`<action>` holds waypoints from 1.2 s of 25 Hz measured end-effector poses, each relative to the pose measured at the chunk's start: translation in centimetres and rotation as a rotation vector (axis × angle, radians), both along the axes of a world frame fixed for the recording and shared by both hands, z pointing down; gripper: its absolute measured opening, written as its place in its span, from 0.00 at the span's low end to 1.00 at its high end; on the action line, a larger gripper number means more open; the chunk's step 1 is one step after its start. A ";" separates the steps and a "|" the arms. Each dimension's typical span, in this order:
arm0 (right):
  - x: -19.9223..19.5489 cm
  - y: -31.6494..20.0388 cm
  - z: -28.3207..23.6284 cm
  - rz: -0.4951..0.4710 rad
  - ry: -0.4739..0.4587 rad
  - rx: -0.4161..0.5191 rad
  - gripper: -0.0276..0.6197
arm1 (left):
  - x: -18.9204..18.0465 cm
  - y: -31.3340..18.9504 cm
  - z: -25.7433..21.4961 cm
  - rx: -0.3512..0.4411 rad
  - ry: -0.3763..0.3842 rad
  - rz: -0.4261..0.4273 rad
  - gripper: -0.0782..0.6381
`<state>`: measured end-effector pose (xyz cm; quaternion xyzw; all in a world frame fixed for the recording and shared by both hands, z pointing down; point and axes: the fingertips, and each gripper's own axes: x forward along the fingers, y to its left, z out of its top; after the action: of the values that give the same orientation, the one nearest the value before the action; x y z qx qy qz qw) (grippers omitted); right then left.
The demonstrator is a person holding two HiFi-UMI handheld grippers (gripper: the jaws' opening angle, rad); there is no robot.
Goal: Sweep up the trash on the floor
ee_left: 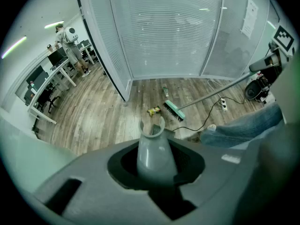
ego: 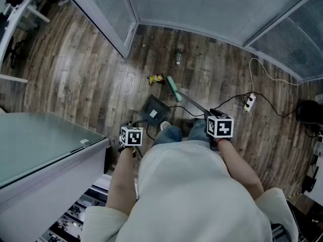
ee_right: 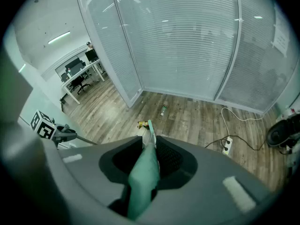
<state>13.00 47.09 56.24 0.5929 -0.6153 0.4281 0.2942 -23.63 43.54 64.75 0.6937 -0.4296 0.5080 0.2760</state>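
While the left gripper [ee_left: 156, 168] clamps the grey plastic dustpan handle [ee_left: 153, 144] and the right gripper [ee_right: 145, 170] clasps the green broom handle [ee_right: 142, 184], the crumpled yellow wrapper [ego: 155, 78] lies mid-frame, above both, just left of the green broom head [ego: 173, 88].

The floor [ego: 91, 79] is grey-brown wood-grain plank with a dull sheen. The broom [ego: 174, 89] has a matt green plastic head and a smooth grey shaft. Just left of it lies a glossy yellow wrapper [ego: 155, 78], and beyond it a clear plastic bottle [ego: 178, 56]. Nearer than the broom, the dustpan [ego: 154, 110] is dark matt plastic.
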 end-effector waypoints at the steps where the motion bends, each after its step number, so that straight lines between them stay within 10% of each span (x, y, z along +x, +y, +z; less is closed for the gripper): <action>1: -0.1 0.1 -0.1 -0.001 0.000 0.001 0.20 | 0.0 0.2 0.0 -0.001 0.000 0.001 0.24; 30: -1.1 -1.1 -0.7 0.030 0.017 0.013 0.20 | -1.3 0.4 -0.1 -0.010 0.017 -0.002 0.24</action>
<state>11.86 45.97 55.52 0.6077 -0.6067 0.4233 0.2890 -24.91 43.93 64.64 0.6960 -0.4257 0.5040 0.2835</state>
